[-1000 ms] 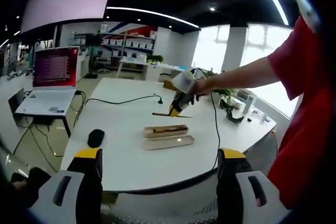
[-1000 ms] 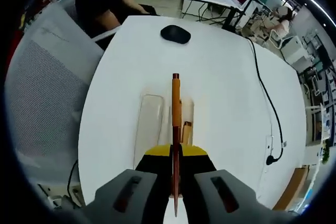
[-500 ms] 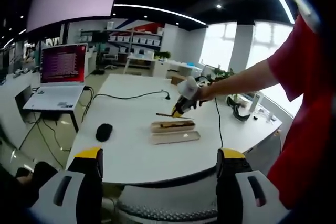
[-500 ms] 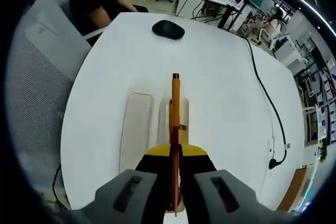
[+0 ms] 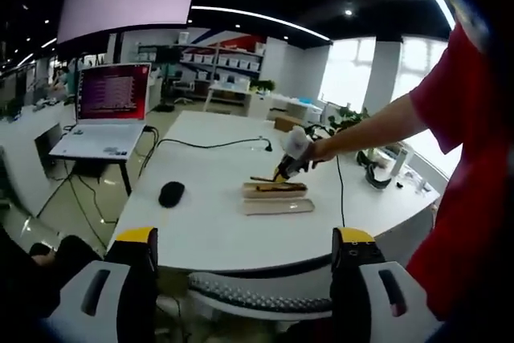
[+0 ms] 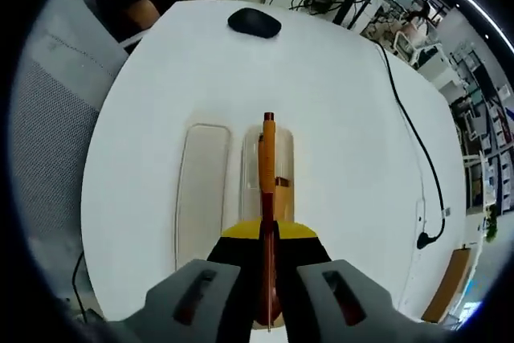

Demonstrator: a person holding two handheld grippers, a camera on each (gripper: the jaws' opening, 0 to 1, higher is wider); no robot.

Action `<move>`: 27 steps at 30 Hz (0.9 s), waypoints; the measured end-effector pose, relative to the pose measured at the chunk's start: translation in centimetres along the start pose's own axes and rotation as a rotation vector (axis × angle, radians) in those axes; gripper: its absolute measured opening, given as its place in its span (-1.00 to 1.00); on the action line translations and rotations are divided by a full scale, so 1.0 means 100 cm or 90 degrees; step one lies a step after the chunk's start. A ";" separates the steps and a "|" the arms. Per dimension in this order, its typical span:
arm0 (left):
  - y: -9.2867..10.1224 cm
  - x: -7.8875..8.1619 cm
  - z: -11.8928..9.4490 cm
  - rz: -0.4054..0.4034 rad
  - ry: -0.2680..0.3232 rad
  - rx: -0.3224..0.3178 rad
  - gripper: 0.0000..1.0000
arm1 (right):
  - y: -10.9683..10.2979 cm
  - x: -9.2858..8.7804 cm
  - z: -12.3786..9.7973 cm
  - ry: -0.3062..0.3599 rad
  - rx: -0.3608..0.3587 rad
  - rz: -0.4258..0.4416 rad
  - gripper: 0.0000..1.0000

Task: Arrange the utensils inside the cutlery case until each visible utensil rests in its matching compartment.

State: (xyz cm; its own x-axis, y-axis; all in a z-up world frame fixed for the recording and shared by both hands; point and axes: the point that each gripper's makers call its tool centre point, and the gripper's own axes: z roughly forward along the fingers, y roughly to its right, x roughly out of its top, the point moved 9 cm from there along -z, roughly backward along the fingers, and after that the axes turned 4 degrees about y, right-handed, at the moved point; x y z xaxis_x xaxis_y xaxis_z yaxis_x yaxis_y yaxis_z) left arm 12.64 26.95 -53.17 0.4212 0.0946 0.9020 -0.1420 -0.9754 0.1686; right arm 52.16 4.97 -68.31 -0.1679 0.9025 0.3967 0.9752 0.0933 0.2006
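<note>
Left gripper (image 5: 246, 256) and right gripper (image 6: 267, 240) both have grey bodies with slotted sides and black jaws capped in yellow; the person's sleeve (image 5: 450, 94) is red

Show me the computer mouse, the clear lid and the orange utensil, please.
computer mouse (image 6: 254, 22), right gripper view, top of its body
clear lid (image 6: 198, 190), right gripper view, flat middle
orange utensil (image 6: 267, 154), right gripper view, its shaft

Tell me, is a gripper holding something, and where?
Yes. The right gripper is shut on an orange utensil, pinching its near end, over the open case. The left gripper is open and holds nothing.
</note>
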 end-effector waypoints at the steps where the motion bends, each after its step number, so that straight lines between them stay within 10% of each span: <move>1: 0.000 -0.003 0.000 0.006 -0.009 0.000 0.81 | -0.001 0.000 0.000 0.001 0.001 0.008 -0.99; 27: -0.007 -0.010 -0.012 -0.012 -0.018 0.038 0.76 | 0.004 -0.005 0.031 -0.047 0.029 0.035 -0.98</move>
State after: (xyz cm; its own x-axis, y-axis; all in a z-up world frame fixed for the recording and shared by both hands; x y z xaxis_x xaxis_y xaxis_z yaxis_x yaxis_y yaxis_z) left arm 11.24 27.80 -53.76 0.4478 0.1082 0.8875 -0.0806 -0.9837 0.1605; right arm 53.10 5.82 -71.17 -0.1046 0.9354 0.3378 0.9884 0.0602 0.1392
